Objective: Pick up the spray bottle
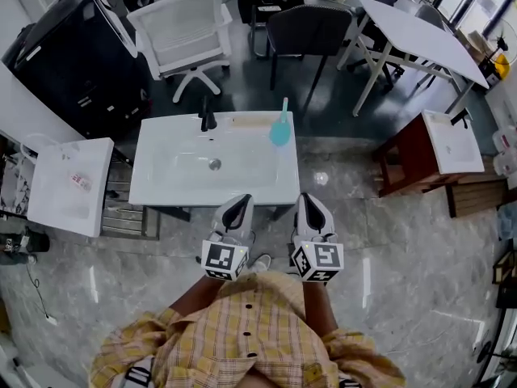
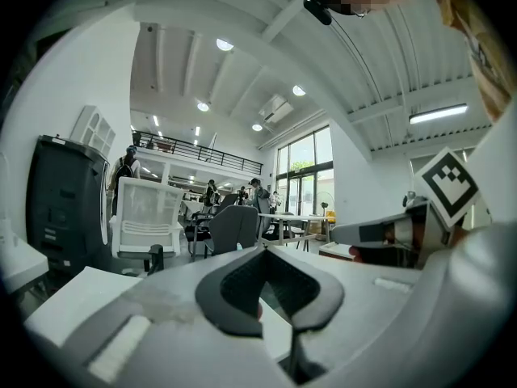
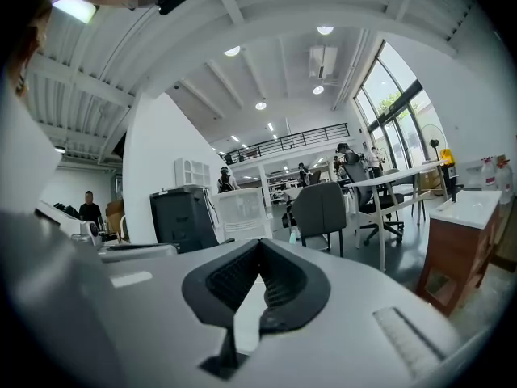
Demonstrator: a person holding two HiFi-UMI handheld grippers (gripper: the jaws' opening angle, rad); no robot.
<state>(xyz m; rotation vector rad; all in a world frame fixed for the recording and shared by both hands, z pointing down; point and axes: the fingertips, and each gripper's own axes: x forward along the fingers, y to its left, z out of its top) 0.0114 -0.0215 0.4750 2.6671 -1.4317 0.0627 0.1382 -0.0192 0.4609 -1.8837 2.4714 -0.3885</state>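
Teal spray bottle (image 1: 280, 128) stands at the white washbasin's (image 1: 161, 180) one-o'clock corner, twelve o'clock from the right gripper (image 1: 310, 202). Left gripper (image 1: 238, 204) and right are both pinched closed and empty. In both gripper views their jaws hide most of the bottle.

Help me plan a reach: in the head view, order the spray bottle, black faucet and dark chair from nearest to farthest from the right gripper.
Nearest first from the right gripper:
1. Spray bottle, back right on the basin top.
2. Black faucet, back edge, further left.
3. Dark chair, on the floor beyond the basin.
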